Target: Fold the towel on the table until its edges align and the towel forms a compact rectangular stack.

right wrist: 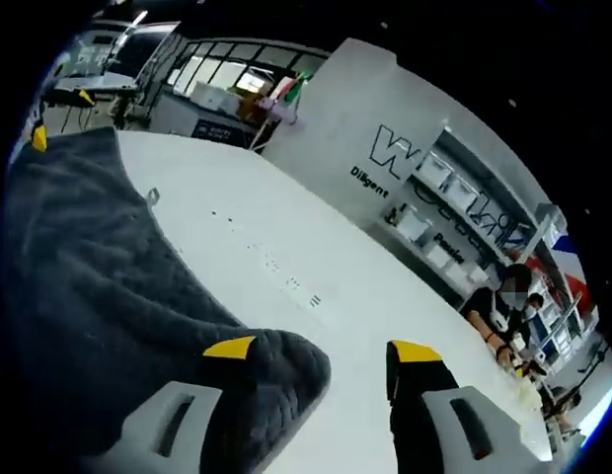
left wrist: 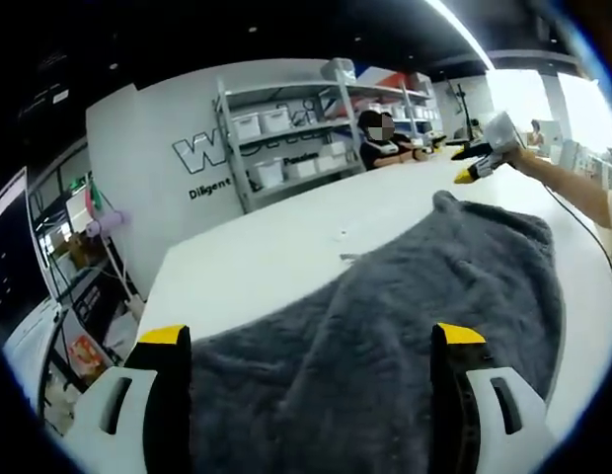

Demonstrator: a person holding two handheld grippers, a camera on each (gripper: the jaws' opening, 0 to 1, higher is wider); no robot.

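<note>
A dark grey fluffy towel [left wrist: 385, 316] lies spread and rumpled on the white table [left wrist: 276, 247]. My left gripper [left wrist: 309, 336] hovers over the towel's near part, its yellow-tipped jaws wide open with nothing held. Farther off, my right gripper [left wrist: 476, 163] hangs just beyond the towel's far corner [left wrist: 444, 200], held by a person's arm. In the right gripper view, that rounded towel corner [right wrist: 281, 367] lies beside the left jaw of the right gripper [right wrist: 321, 351], which is open. The towel [right wrist: 89, 276] stretches away towards the left gripper [right wrist: 38, 136].
A white wall with lettering [left wrist: 202, 153] and metal shelves with white boxes [left wrist: 286, 128] stand behind the table. A person [left wrist: 377, 138] sits at the far end. Carts and clutter [left wrist: 79, 257] stand off the table's left edge. Bare tabletop [right wrist: 316, 267] extends beyond the towel.
</note>
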